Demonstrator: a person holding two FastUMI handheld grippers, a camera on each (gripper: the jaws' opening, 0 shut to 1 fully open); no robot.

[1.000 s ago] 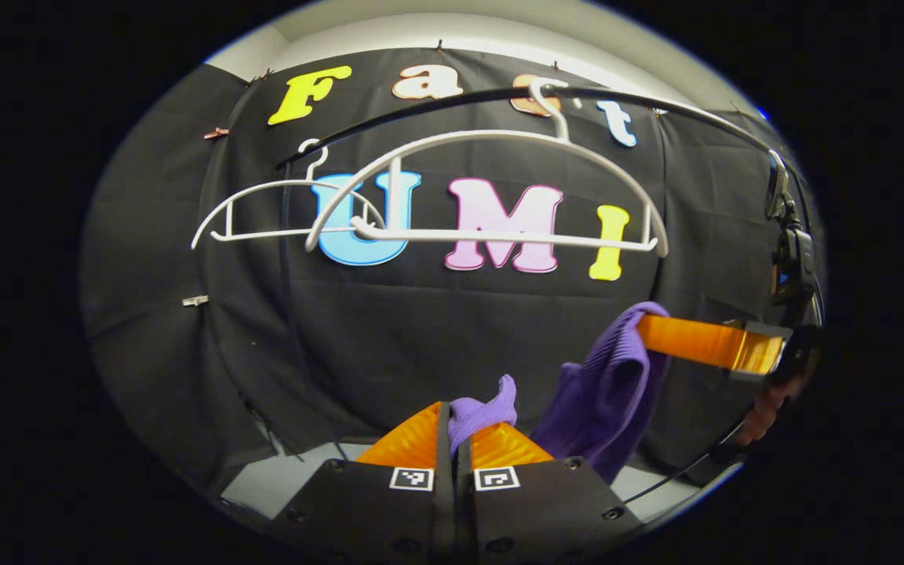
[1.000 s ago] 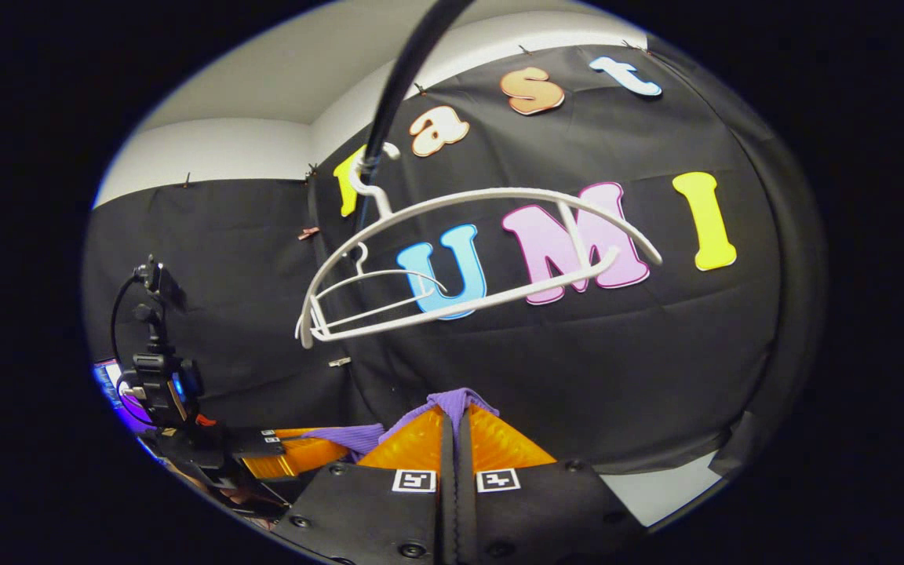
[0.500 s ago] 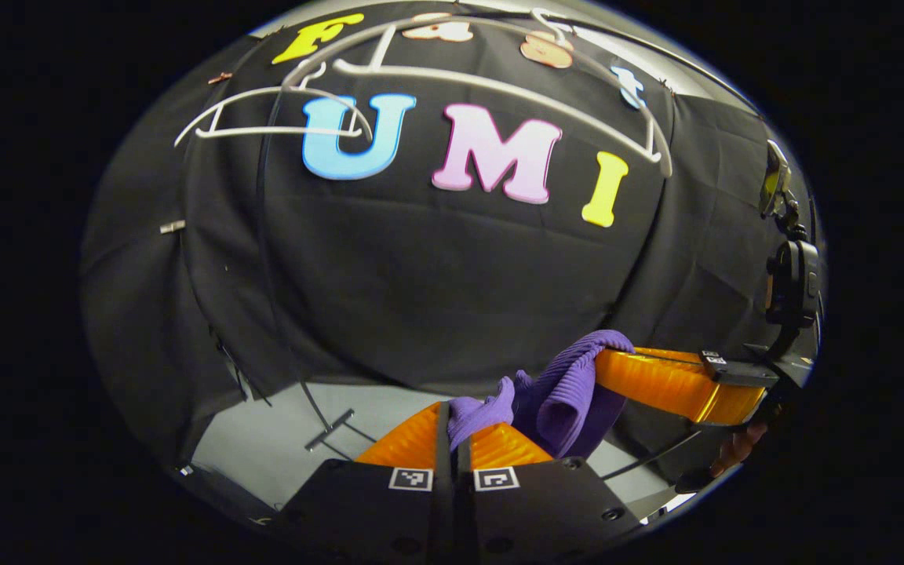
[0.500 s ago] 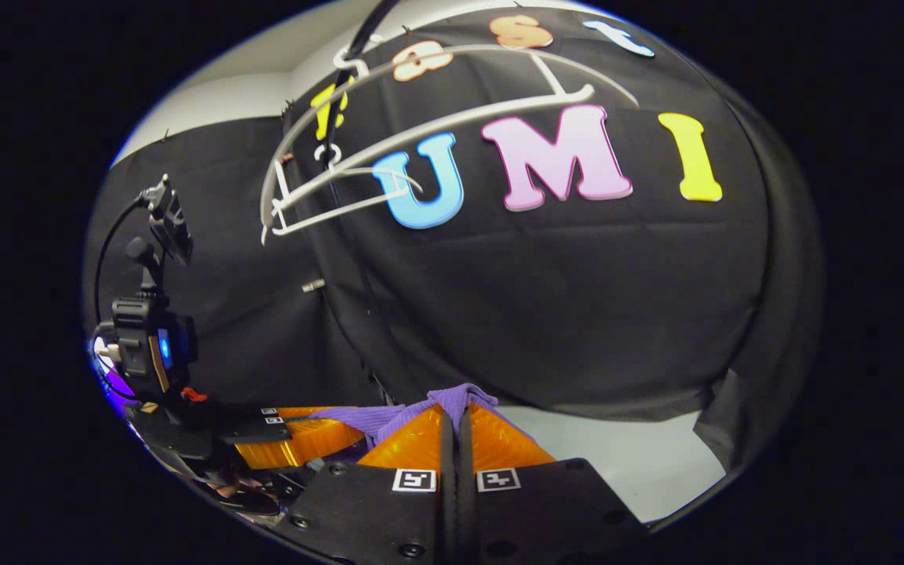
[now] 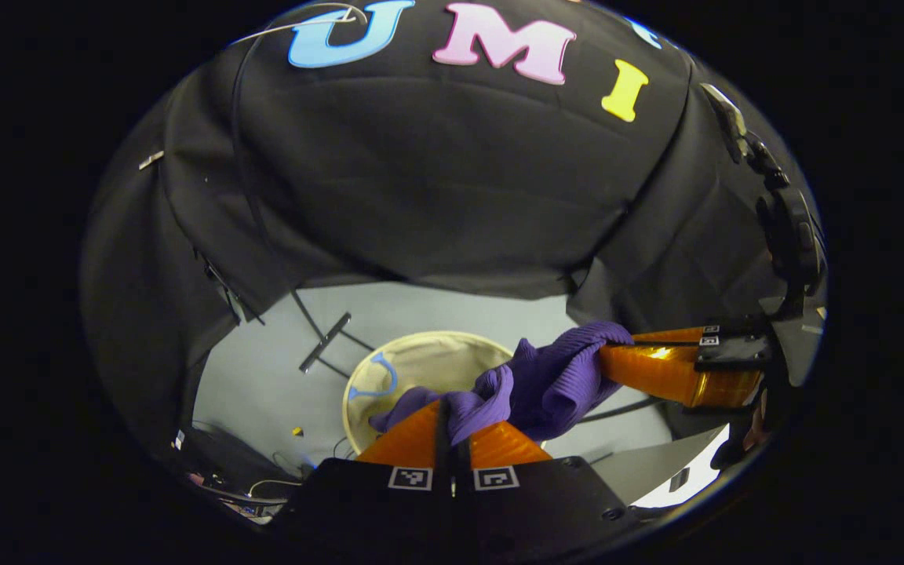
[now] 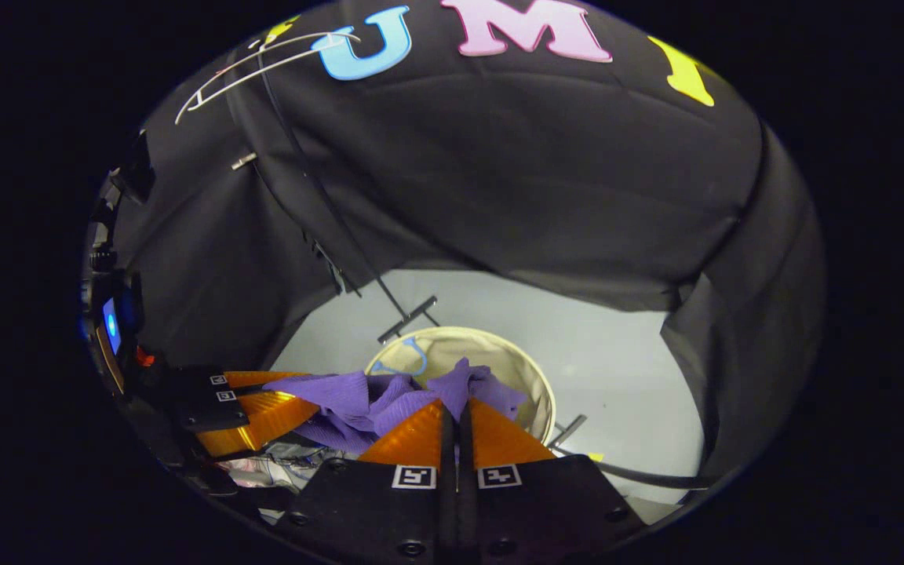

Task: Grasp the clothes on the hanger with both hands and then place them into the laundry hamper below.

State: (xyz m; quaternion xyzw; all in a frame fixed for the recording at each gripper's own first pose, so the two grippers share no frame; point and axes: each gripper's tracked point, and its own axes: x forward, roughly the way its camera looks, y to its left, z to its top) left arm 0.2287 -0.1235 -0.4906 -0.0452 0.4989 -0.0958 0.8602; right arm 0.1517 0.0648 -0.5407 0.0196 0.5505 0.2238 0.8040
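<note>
Left gripper view: the left claw (image 5: 453, 424) is pinched tight on a fold of the purple garment (image 5: 546, 384), both fingers pressed together with cloth bunched between the tips. The garment stretches rightward to the right claw (image 5: 617, 357), which reaches in from the side and grips its far end. Below and just behind the cloth sits the round, cream laundry hamper (image 5: 421, 349) on the grey floor (image 5: 264, 384), its mouth open and partly covered by the hanging fabric. A sliver of white hanger (image 5: 295, 23) shows at the top edge, bare.

Right gripper view: the right claw (image 6: 453, 420) is likewise closed hard on the purple garment (image 6: 358, 396), cloth spilling over its tips. The left claw (image 6: 287, 396) enters from the left with the other end in its grip. The hamper (image 6: 534, 384) lies directly beyond the fingertips, nearer centre here, so the bundle's alignment over the opening reads more plainly. The hanger (image 6: 248, 71) hangs high at upper left.

The garment is off the hanger and the carry down to the hamper appears under way. The next move likely calls for lowering both claws over the rim, then opening them together so the cloth drops inside rather than draping over the edge.
</note>
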